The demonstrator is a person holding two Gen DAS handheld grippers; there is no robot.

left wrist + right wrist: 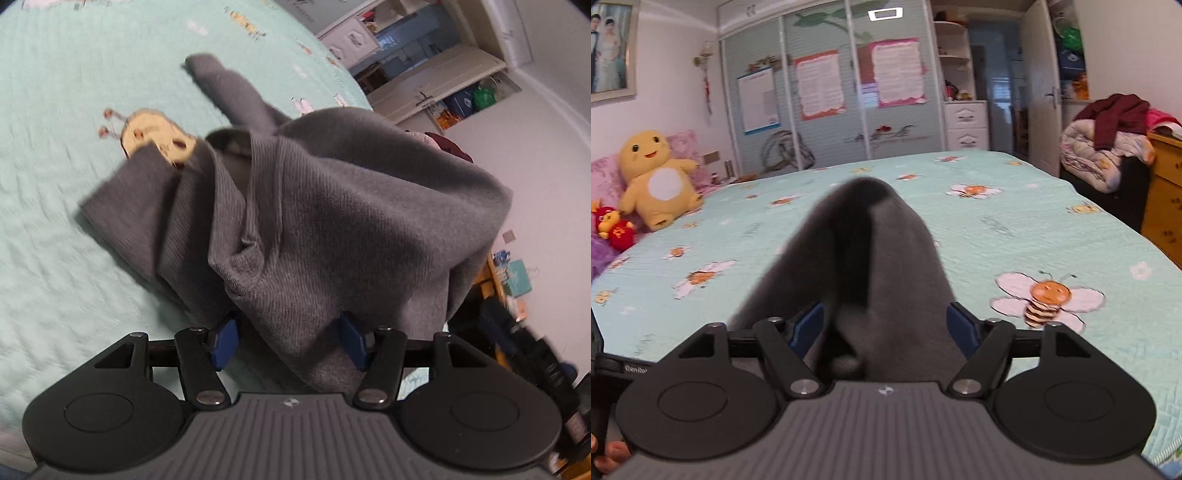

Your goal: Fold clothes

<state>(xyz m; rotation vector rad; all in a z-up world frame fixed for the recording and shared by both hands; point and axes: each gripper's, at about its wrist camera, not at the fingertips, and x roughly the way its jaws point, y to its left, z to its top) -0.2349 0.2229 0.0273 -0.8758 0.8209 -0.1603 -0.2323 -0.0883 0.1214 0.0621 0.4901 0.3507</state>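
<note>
Both jaws stood wide, gripping nothing: left gripper (290,341) and right gripper (884,330) straddled loose grey sweater (314,206). Only right view showed yellow plush (657,177) at 10 o'clock.

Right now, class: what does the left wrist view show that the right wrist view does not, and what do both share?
Left wrist only: the grey garment's sleeve stretched across the bedspread. Right wrist only: a yellow plush toy, wardrobe doors, a framed photo. Both: grey cloth lying between open jaws on the bee-print bedspread.
</note>
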